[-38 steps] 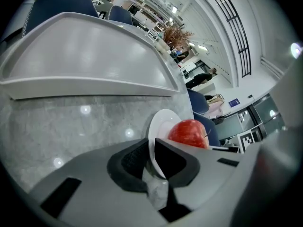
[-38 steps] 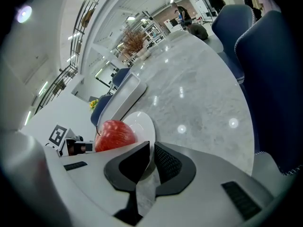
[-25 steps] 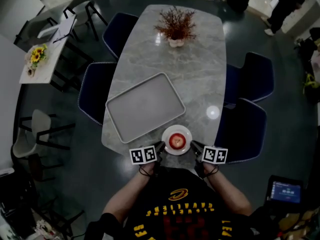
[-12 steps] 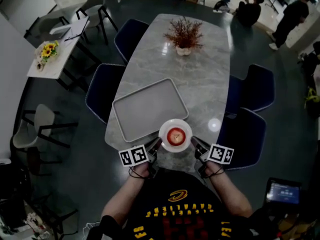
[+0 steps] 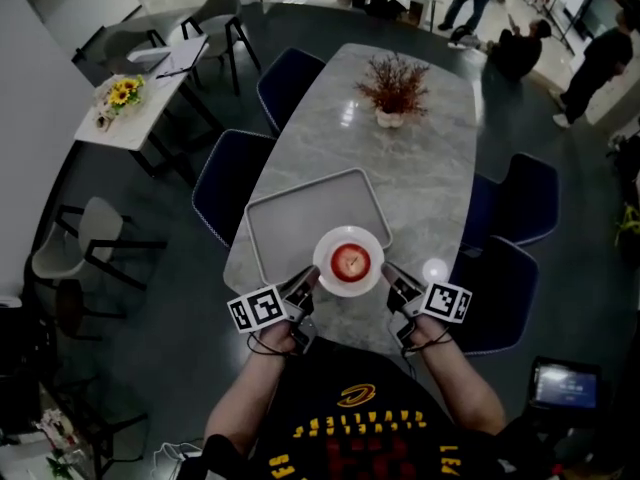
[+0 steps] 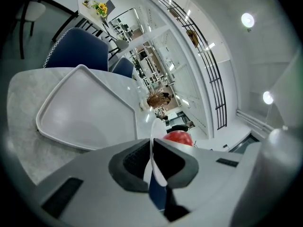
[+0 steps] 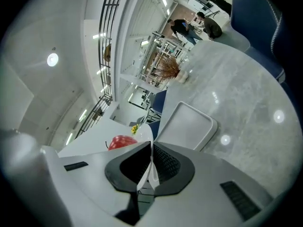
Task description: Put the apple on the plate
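A small red apple (image 5: pixel 350 261) sits centred on a round white plate (image 5: pixel 326 265). The plate hangs level in the air, its rim pinched by the left gripper (image 5: pixel 306 285), whose jaws have just been closing, and on the opposite side by the right gripper (image 5: pixel 389 275).

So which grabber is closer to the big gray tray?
Left. The left gripper, whose jaws have just been closing on the plate, sits by the near edge of the tray. The right gripper grips the plate's opposite rim, on the side away from the tray.
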A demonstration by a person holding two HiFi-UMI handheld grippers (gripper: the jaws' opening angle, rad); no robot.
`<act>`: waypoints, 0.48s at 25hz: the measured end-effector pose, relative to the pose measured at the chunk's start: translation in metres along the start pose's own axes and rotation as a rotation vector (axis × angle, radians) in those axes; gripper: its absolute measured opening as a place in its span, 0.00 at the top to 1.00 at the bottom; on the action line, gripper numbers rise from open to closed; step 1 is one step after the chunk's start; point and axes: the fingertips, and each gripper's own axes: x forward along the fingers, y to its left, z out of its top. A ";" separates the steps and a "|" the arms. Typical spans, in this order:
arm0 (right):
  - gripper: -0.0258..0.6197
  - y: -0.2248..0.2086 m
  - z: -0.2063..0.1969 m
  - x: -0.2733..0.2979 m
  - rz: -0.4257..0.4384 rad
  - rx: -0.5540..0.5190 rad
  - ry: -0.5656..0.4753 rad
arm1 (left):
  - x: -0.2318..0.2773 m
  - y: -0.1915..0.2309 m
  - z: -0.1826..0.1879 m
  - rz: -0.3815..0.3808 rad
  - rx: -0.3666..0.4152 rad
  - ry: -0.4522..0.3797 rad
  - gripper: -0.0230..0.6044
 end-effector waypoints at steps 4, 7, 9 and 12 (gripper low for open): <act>0.92 0.023 0.013 0.018 0.078 -0.028 -0.022 | -0.003 -0.006 0.024 -0.040 -0.012 -0.049 0.93; 0.92 0.015 0.015 0.023 -0.012 0.037 -0.028 | -0.003 -0.008 0.040 -0.060 -0.010 -0.070 0.93; 0.92 0.016 0.017 0.031 -0.027 0.043 -0.032 | -0.003 -0.006 0.051 -0.065 -0.011 -0.079 0.93; 0.92 0.019 0.021 0.045 -0.029 0.035 -0.034 | -0.002 -0.002 0.064 -0.068 -0.015 -0.085 0.93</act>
